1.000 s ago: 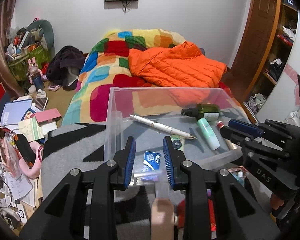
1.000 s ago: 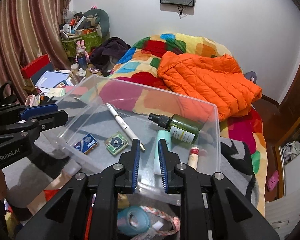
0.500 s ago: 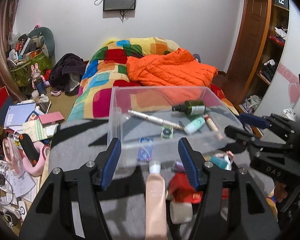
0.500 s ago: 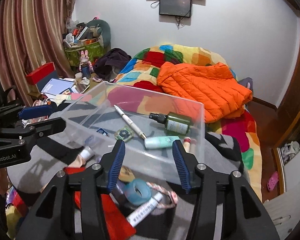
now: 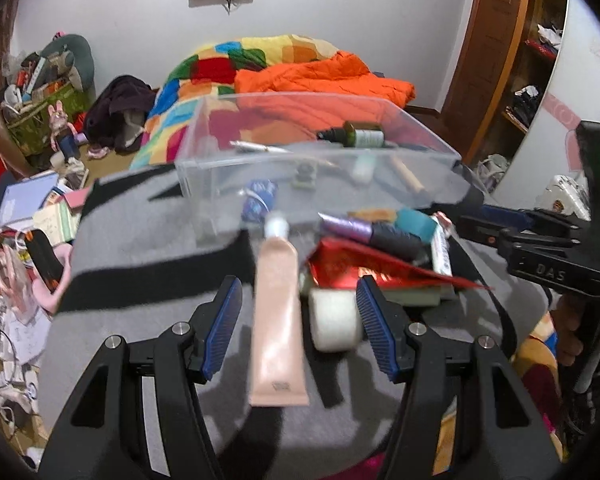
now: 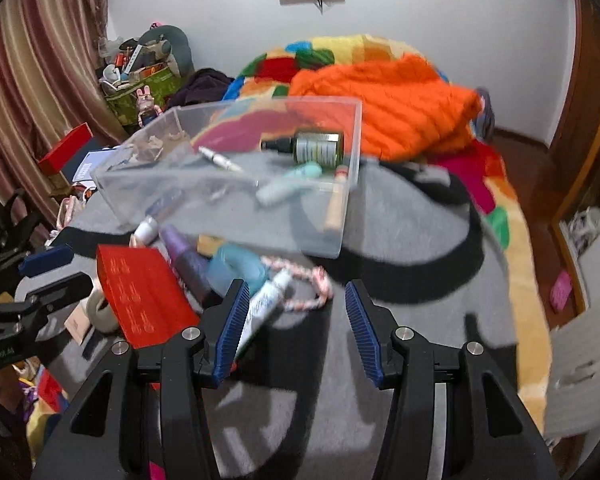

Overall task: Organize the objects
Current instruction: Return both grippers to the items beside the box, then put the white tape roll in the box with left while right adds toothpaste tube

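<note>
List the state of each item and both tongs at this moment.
Left tongs: open, straddling the pink tube and white roll, gripping nothing.
Right tongs: open, empty.
Clear bin: upright, no lid.
Green bottle: lying in bin, capped.
Pen: lying in bin.
Pink tube: flat on grey blanket, capped, outside bin.
White roll: on its side, outside bin.
Red packet: outside bin, on the pile.
</note>
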Motion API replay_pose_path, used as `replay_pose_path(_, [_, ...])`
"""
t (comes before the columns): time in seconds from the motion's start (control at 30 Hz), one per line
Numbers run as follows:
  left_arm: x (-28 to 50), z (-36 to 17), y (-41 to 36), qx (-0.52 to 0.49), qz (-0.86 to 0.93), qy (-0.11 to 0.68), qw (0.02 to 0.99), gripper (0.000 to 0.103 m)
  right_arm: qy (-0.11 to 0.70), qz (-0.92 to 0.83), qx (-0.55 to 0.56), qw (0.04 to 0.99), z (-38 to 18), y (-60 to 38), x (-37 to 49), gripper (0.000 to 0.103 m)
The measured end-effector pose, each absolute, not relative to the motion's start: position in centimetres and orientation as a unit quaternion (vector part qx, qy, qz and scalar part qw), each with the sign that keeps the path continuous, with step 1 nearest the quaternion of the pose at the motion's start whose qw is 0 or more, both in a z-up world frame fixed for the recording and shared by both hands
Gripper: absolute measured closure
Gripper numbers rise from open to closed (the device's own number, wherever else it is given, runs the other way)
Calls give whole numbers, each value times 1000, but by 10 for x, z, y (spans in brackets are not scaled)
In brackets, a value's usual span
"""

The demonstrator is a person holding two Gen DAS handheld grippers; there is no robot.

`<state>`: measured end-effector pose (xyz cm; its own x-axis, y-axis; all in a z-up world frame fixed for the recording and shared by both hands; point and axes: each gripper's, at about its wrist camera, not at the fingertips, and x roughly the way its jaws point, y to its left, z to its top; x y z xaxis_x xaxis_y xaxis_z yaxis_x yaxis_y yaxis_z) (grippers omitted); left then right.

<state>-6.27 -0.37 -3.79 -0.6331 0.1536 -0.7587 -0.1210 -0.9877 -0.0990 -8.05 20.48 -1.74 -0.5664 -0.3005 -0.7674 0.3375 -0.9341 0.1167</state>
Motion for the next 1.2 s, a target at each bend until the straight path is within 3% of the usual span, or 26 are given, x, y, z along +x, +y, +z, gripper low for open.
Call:
replay_pose_path(0.27, [-61, -57, 5, -439, 894, -24, 85, 46, 22, -869, 454, 198, -37, 187, -78, 57])
replay_pose_path(0.3, [-61, -58, 5, -438, 895, -25, 86, 50, 22, -867, 456, 200, -40, 185, -79, 57])
replay_pose_path(0.37, [-60, -58, 6, -434, 896, -28, 93, 70, 17, -866, 458, 199, -42, 184, -81, 57])
replay_pose_path(0.47, [-60, -59, 7, -431, 897, -33, 96, 79, 5, -865, 458, 203, -43, 185, -81, 74])
replay_pose_path(0.6, [-58, -56, 5, -427, 899, -37, 92, 79, 4, -869, 452, 200, -39, 187, -78, 86])
replay_pose_path(0.8, [-49, -40, -7, -409, 908, -49, 80, 79, 1, -877, 442, 188, -32, 198, -71, 95])
replay_pose_path(1.07, [-45, -10, -19, -373, 925, -45, 56, 79, -4, -881, 436, 187, -23, 205, -73, 95])
replay_pose_path(1.2, [-50, -1, -23, -364, 929, -47, 49, 79, -10, -867, 456, 198, -32, 201, -82, 90])
